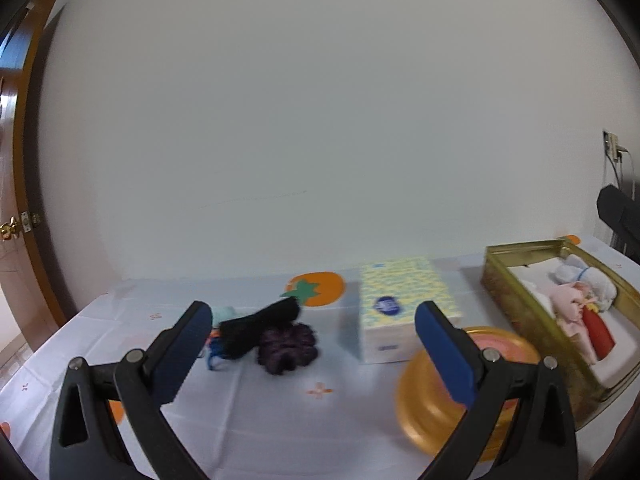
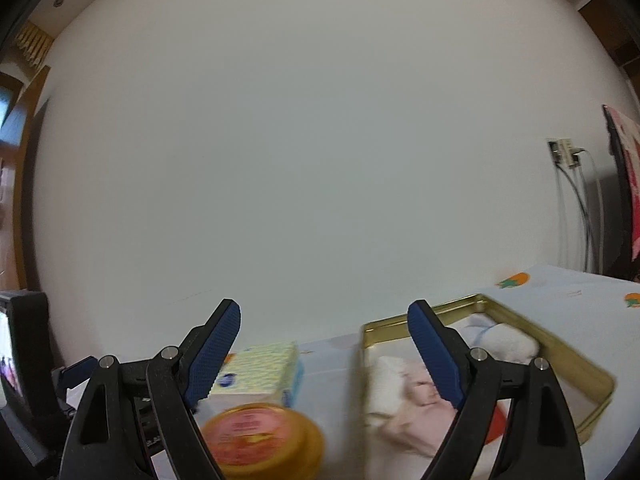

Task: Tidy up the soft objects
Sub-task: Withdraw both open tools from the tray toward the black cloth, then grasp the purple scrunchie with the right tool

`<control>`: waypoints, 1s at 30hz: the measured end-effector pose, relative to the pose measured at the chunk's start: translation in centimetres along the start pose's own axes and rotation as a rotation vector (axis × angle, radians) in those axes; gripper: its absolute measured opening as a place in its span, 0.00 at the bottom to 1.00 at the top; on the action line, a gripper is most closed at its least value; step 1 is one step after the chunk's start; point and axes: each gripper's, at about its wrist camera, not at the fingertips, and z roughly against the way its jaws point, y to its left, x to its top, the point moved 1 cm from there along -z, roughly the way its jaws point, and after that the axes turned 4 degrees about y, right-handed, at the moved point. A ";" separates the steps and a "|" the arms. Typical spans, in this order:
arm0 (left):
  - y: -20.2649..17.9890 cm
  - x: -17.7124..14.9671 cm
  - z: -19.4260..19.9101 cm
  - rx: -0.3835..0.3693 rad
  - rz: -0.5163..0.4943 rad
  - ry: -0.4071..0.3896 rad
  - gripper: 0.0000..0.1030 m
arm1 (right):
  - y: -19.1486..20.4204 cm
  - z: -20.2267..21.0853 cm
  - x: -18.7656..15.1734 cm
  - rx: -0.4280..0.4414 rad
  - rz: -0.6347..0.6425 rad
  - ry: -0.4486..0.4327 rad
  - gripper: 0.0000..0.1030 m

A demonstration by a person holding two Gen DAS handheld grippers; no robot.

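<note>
Desk (image 1: 280, 420) near edge, centre: bare cloth, free lane toward back wall (image 1: 320, 120). Left of lane: black cloth item (image 1: 256, 326) and dark purple scrunchie (image 1: 286, 346), touching, mid-desk. Right of lane: tissue box (image 1: 394, 308) upright, blocks straight path to back edge. Round orange tin (image 1: 436, 404) just before box, near edge. Gold tin tray (image 1: 504, 280) along right edge, walls raised, interior filled with soft toys (image 1: 576, 304); entry only from above. Narrow gap between tissue box and tray.
</note>
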 end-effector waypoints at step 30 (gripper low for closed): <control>17.7 -0.8 -6.8 0.297 0.105 0.189 0.99 | 17.8 -11.4 -6.4 0.302 0.260 0.540 0.72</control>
